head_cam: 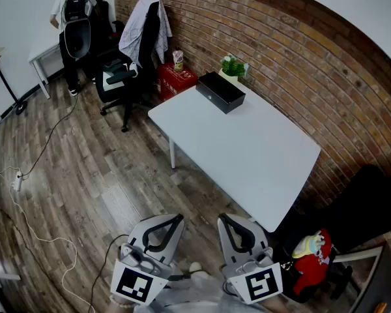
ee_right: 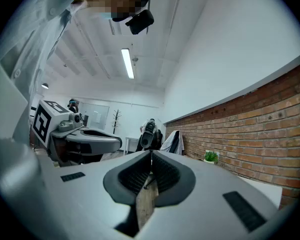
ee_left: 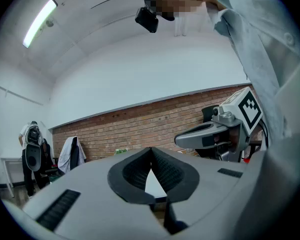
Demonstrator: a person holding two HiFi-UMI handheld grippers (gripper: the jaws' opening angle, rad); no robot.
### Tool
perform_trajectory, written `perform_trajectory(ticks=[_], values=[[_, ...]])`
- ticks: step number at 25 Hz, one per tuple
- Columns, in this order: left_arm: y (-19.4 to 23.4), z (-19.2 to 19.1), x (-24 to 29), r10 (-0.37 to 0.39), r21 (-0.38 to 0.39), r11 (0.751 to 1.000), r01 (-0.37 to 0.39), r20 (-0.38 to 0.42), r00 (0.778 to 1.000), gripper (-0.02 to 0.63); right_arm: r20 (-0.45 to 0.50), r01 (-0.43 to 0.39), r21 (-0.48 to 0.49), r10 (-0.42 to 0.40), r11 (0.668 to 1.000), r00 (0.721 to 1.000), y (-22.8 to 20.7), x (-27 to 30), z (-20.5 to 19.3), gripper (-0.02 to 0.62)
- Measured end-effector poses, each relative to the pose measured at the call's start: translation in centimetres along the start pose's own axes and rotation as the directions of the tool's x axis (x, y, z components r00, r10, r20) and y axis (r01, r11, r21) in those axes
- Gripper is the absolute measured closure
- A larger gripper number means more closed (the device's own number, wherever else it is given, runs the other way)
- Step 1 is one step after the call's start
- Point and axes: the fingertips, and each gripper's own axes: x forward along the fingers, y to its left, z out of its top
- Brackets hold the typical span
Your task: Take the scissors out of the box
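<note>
Clearly the task is only at its approach step. The grey two-jaw left tool (head_cam: 170, 223) has its jaws pressed together on nothing. Just beside it, the matching right tool (head_cam: 229, 223) is likewise closed and empty. Well ahead of both, up and rightward, the flat black rectangular box (head_cam: 220, 91) lies on the far end of the white rectangular counter (head_cam: 247, 155). It seems closed, so the scissors, presumably inside, are unseen. Next: close in and open it.

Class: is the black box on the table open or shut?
Shut: the box shows a flat lid covering it, no contents visible.
</note>
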Motion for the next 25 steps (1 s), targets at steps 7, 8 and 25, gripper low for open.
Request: perform_trajectory(ticks=[7,8,25], values=[[0.1,0.2,-0.2,0.006,-0.006,1.000,-0.006,0.003,1.000,0.588,-0.008,-0.006,0.000,0.006,1.000,1.000,0.3,0.0,0.2,0.551],[0.1,0.2,-0.2,0.006,-0.006,1.000,-0.006,0.002,1.000,0.588,-0.008,-0.007,-0.001,0.007,1.000,1.000,0.3,0.0,0.2,0.551],[1.6,-0.2,-1.4,-0.004,-0.024,1.000,0.004,0.019,1.000,0.588,-0.028,0.052,0.005,-0.052,0.999,0.998,1.0,0.7,-0.1,0.551]])
